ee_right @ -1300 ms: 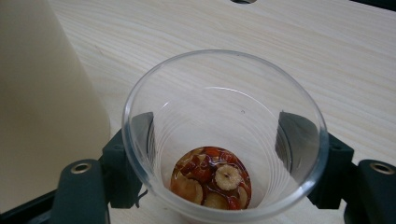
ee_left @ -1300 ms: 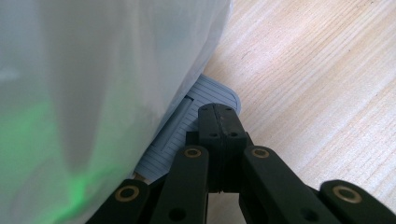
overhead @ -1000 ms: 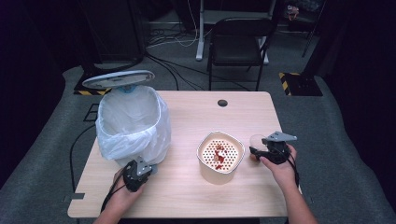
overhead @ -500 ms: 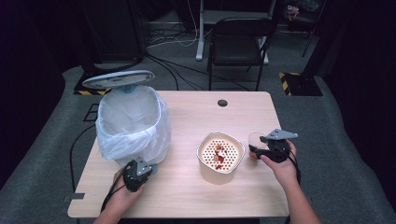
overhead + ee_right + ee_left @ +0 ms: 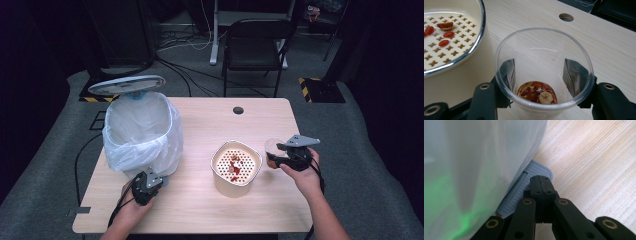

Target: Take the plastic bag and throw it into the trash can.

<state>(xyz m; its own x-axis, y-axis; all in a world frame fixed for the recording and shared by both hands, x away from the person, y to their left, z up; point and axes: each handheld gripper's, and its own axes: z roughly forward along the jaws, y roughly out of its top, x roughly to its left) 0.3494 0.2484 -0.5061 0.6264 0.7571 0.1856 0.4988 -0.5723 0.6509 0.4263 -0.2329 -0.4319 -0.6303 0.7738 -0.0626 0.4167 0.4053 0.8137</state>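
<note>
Now jaws close round cup [image 5: 544, 75].

The strainer bowl [image 5: 236, 167] stands mid-table as the main obstacle. Just right of it the clear cup [image 5: 272, 151] leaves hardly any gap. Left of the bowl, bare wood runs to the lined bin [image 5: 142, 131], whose raised lid [image 5: 127, 85] overhangs behind. Beyond the bowl the table [image 5: 210, 112] lies open to its cable hole [image 5: 238, 110]. The bin's pedal [image 5: 524, 187] seems to jut toward the bowl.
</note>
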